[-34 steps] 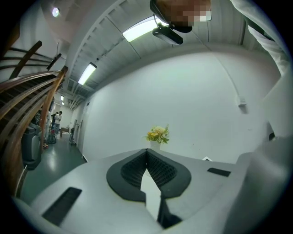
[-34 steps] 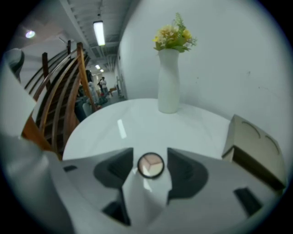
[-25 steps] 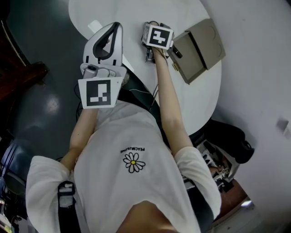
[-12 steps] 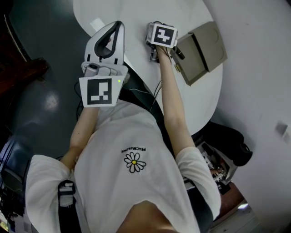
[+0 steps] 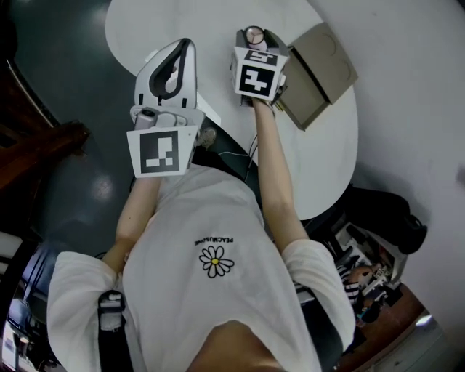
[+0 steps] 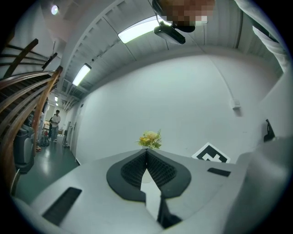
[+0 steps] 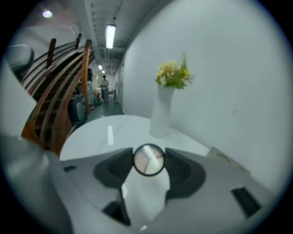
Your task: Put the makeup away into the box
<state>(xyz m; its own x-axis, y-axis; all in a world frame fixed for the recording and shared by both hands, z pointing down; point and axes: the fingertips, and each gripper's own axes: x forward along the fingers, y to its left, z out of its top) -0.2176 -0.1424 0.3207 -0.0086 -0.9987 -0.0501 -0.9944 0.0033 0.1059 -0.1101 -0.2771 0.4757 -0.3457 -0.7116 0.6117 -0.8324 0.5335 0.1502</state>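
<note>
A small round makeup pot [image 5: 254, 33] with a dark rim and pale pinkish face sits between the jaws of my right gripper [image 5: 255, 38], held up above the white table [image 5: 145, 22]. In the right gripper view the pot [image 7: 148, 159] fills the gap between the two dark pads, so the right gripper [image 7: 149, 162] is shut on it. The tan box [image 5: 320, 67] lies open on the table just right of that gripper. My left gripper [image 5: 183, 45] is raised at the left. Its jaws meet with nothing between them [image 6: 146, 154].
A white vase with yellow flowers [image 7: 164, 107] stands at the table's far side by the wall. The box's corner [image 7: 226, 162] shows at the right of the right gripper view. The table's curved edge drops to a dark floor on the left, with wooden stairs [image 7: 64, 96] beyond.
My right gripper has risen off the table beside the box with the round pot in its jaws and now tilts upward. The left gripper has barely moved.
</note>
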